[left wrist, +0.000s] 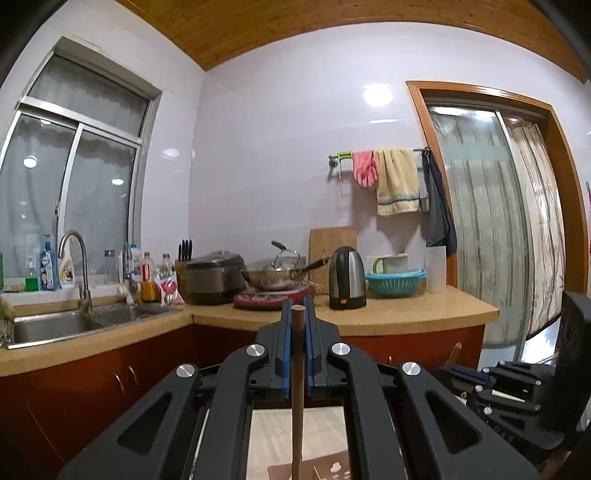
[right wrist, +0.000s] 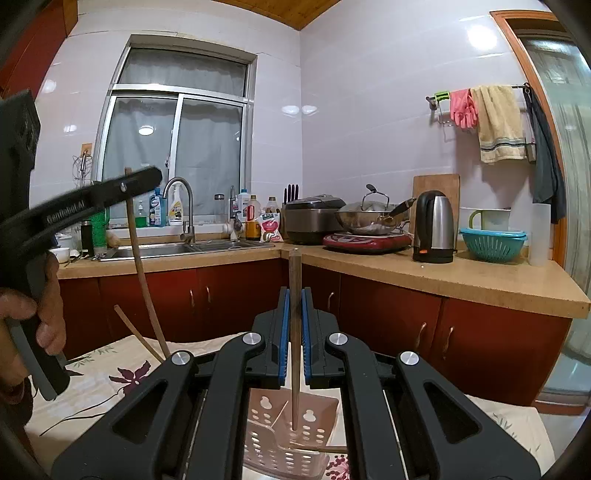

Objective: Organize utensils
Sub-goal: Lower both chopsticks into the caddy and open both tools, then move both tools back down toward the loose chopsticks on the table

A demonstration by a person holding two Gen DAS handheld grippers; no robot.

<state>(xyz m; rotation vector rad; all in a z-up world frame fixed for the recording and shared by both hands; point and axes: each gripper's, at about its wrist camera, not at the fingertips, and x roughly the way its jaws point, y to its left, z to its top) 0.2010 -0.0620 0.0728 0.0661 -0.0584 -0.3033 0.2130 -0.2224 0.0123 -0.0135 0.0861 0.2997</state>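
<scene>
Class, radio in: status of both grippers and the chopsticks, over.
Left gripper shut on chopstick. Right gripper shut on second chopstick, upright, tip in pink utensil holder. Nothing blocking.

White tiled wall [left wrist: 277,147] w/ window [left wrist: 74,177], wood ceiling [left wrist: 295,26].

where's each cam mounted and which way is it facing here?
Left wrist: on the left tool, looking level at the counter corner, sink and kettle; shows its own fingers shut on a chopstick, plus the right tool at the right edge.
Right wrist: on the right tool, same facing; shows its fingers shut on a chopstick over the utensil holder, plus a hand on the left tool.
Shared: sink, kettle, wok, towel rail.
</scene>
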